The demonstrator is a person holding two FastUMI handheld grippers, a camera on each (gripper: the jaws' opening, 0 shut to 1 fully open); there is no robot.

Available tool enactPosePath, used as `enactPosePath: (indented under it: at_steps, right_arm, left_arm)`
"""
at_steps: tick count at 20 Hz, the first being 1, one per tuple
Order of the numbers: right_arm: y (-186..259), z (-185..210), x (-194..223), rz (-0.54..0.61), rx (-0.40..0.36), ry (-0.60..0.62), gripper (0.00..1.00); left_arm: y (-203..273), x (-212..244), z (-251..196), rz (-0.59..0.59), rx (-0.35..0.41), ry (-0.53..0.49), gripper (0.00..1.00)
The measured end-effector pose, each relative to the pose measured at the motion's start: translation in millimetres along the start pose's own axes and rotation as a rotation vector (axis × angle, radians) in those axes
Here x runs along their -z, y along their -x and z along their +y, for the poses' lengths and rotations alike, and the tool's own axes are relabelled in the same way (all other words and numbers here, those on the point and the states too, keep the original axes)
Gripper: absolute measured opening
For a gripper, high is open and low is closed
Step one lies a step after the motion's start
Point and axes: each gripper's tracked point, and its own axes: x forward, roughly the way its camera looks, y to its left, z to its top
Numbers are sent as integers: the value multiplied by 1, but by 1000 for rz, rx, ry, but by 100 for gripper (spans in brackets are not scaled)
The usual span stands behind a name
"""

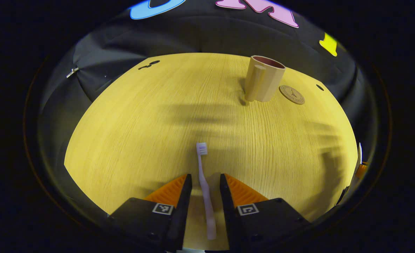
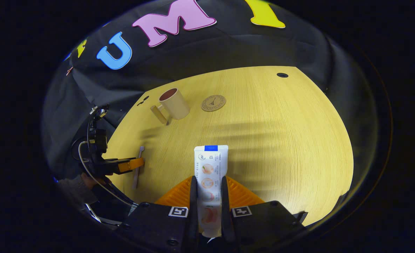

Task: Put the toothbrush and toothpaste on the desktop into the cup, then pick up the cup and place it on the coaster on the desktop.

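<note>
The wooden desktop (image 1: 140,123) spreads pale and grained across both views, its far edge meeting the black booth wall (image 2: 228,49); one beige cup (image 1: 264,79) with a dark reddish inside stands upright near that far edge, its handle turned toward the left gripper view, and just beside it lies one round brown coaster (image 1: 292,94), flat and apart from the cup by a narrow strip of wood; one white toothpaste (image 2: 209,175) tube with a blue band at its far end and round printed marks lies lengthwise between the fingers of the right gripper (image 2: 209,186), whose jaws press on both its sides, its near end hidden between them; one pale pinkish toothbrush (image 1: 205,186) with white bristles lies on the wood, pointing at the cup, between the fingers of the left gripper (image 1: 205,182), whose jaws stand parted with gaps either side of the handle; in the right gripper view this gripper appears far left, held by a hand (image 2: 88,181) half lost in shadow, a cable looping by it.
</note>
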Motion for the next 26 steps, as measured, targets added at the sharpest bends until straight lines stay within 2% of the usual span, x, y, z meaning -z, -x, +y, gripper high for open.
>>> enactPosePath:
  at_steps: [1,2,3,9,14,23,26]
  right_arm:
    - [0,-1,-1,-2,-1,-5,30]
    - [0,-2,-2,-7,-2,-11,30]
    - [0,-3,-5,-11,-4,-17,30]
    - [2,-3,-12,-36,-6,-42,30]
    - [8,13,-33,-97,-45,-68,30]
    - [2,82,-155,-343,-184,-69,30]
    - [-10,103,-189,-418,-217,-49,30]
  left_arm:
    - [0,0,1,5,-8,10,39]
    - [-1,0,4,9,-26,16,38]
    - [0,-1,3,14,-32,27,19]
    - [2,-4,3,24,-7,14,8]
    - [9,-9,-5,-46,46,-2,7]
    - [77,-67,-31,-261,264,53,6]
    - [95,-81,-31,-327,307,67,6]
